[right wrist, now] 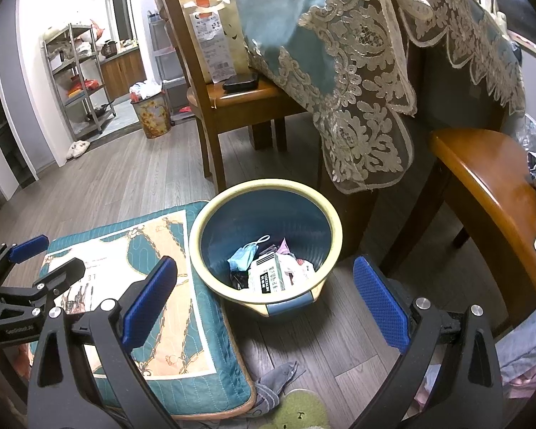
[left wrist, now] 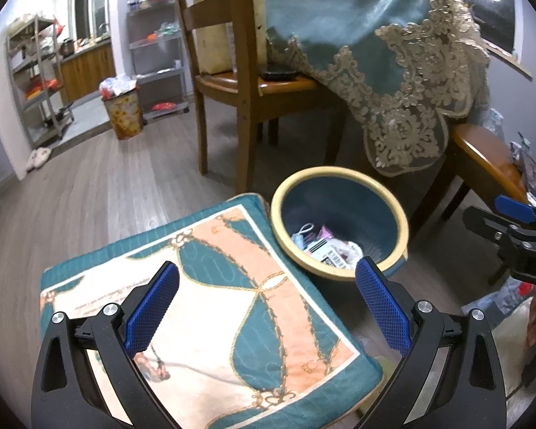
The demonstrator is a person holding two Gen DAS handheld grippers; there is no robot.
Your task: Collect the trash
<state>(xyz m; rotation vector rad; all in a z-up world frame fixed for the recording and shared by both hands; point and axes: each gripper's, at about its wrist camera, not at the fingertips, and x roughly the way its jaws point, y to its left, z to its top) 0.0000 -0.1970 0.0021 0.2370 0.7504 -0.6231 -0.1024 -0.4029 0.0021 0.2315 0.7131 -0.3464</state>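
A blue trash bin with a cream rim [left wrist: 393,211] [right wrist: 334,221] stands on the floor under the table edge. It holds several scraps: a blue face mask [right wrist: 244,255], a white printed carton [right wrist: 266,273] [left wrist: 330,254] and wrappers. My left gripper [left wrist: 268,279] is open and empty above a patterned seat cushion [left wrist: 232,314], just left of the bin. My right gripper [right wrist: 264,275] is open and empty, hovering just above the bin's near rim. The left gripper also shows at the left of the right wrist view [right wrist: 39,261], and the right gripper at the right edge of the left wrist view [left wrist: 511,221].
A wooden chair [right wrist: 232,96] with a paper bag and a dark object stands behind the bin. A lace-edged teal tablecloth [right wrist: 357,71] hangs over it. Another chair seat [right wrist: 482,178] is at right. A second, full bin [left wrist: 123,114] stands far left. Cloth lies on the floor [right wrist: 278,382].
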